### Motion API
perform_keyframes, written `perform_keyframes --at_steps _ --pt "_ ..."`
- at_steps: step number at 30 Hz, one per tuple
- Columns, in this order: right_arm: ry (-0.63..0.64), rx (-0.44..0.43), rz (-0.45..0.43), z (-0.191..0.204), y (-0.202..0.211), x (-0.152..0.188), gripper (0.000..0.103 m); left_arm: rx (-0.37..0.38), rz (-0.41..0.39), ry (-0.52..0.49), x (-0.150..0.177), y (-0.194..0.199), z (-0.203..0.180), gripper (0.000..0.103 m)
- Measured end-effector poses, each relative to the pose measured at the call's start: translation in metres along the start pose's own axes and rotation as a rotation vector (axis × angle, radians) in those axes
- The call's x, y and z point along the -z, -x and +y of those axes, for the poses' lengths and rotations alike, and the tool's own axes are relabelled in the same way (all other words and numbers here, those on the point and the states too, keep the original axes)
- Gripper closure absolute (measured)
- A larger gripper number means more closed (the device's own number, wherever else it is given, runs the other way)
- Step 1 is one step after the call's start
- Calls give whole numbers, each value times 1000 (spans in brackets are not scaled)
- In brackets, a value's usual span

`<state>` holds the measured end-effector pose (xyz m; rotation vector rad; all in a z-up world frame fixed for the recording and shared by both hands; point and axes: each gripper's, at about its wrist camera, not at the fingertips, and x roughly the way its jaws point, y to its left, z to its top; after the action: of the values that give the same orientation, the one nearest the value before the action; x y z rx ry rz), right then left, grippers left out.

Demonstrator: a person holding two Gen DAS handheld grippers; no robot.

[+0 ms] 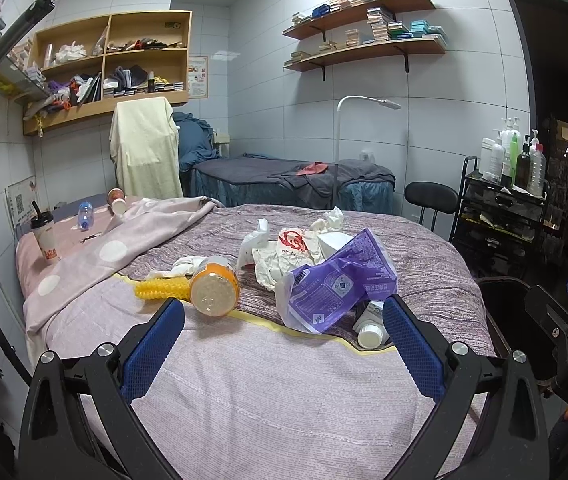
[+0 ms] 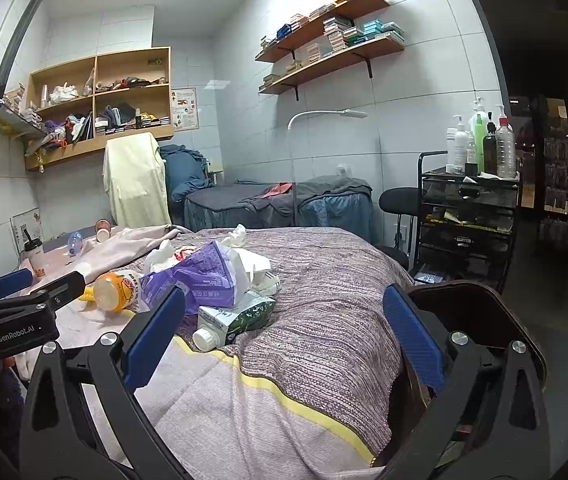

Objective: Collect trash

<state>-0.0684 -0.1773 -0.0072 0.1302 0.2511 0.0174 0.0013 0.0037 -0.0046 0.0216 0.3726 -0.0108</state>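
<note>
Left view, grip: my left gripper [image 1: 284, 332] is spread wide, holding nothing.
Left view, trash: the purple wrapper [image 1: 340, 280] lies on the bed [image 1: 263, 392] just ahead, between my fingers; probably light, crinkly, slippery, so pinch a bunched fold.
Right view, grip: my right gripper [image 2: 284, 328] is spread, empty.
Right view, trash: the carton [image 2: 235, 318] lies just ahead, left of centre; likely light and crushable, so grip its flat sides.

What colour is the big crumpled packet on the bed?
Purple packet, clearest in the left wrist view.
</note>
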Motion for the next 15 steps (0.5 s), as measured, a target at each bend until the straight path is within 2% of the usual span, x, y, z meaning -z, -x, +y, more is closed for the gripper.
perform_keyframes --at_steps 15 --pt "1 -4 6 2 -1 0 6 1 6 -1 3 -2 1 6"
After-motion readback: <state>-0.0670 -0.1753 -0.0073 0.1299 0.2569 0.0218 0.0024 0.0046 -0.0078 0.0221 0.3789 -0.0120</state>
